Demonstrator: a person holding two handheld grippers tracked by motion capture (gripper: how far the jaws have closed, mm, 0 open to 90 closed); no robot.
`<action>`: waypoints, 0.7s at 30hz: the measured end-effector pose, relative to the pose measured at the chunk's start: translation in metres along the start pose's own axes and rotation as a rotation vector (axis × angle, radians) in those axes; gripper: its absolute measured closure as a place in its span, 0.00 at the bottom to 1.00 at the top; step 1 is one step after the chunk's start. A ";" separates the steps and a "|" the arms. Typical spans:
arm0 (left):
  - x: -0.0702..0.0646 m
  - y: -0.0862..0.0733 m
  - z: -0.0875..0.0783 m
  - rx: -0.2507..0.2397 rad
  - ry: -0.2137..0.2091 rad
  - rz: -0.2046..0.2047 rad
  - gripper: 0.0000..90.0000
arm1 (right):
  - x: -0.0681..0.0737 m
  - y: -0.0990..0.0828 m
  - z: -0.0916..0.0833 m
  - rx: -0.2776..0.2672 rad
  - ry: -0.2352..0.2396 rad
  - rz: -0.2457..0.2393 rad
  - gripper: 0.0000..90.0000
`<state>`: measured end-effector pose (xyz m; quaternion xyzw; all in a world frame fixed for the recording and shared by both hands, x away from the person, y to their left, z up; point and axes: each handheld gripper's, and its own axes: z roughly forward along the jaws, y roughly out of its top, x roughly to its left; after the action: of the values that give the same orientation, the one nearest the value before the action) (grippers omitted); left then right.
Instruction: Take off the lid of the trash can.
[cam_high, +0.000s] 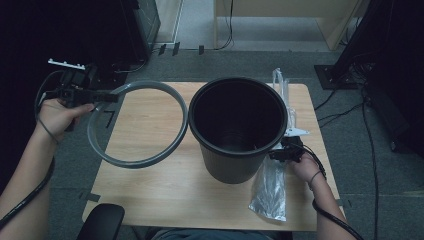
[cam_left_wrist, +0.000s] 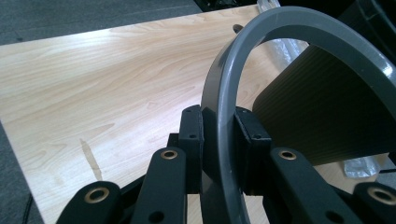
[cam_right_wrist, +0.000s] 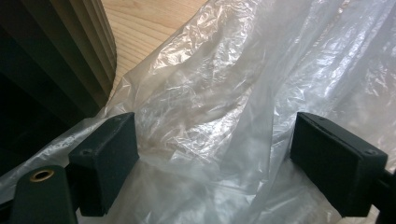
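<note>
Left claw (cam_left_wrist: 219, 140) clamps the grey plastic ring (cam_high: 135, 122) beside the black plastic bin (cam_high: 237, 130); right claw (cam_right_wrist: 215, 154) gapes wide around crinkled clear plastic bag (cam_right_wrist: 224, 93).

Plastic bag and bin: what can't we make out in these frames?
- Plastic bag: high view, its middle stretch is hidden behind the bin and the right gripper.
- Bin's bottom: high view, too dark inside.
- Grey ring: left gripper view, far arc cut off by the frame edge.

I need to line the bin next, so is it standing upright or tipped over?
Upright. In the high view the bin stands on the table with its round mouth facing up and its dark inside showing.
</note>
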<state>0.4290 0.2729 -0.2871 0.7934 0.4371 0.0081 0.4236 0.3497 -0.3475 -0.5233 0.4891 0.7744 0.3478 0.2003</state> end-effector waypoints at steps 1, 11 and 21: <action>0.000 -0.002 0.002 -0.007 0.008 0.000 0.83 | 0.000 0.000 0.000 0.000 0.000 0.000 0.17; 0.007 -0.020 0.026 -0.015 -0.029 -0.010 0.84 | 0.000 0.000 0.000 0.000 0.001 0.000 0.17; 0.011 -0.028 0.043 0.006 -0.020 -0.006 0.84 | 0.000 0.000 0.000 0.000 0.000 0.002 0.17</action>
<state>0.4329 0.2600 -0.3378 0.7933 0.4352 -0.0021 0.4257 0.3497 -0.3473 -0.5233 0.4897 0.7740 0.3482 0.1998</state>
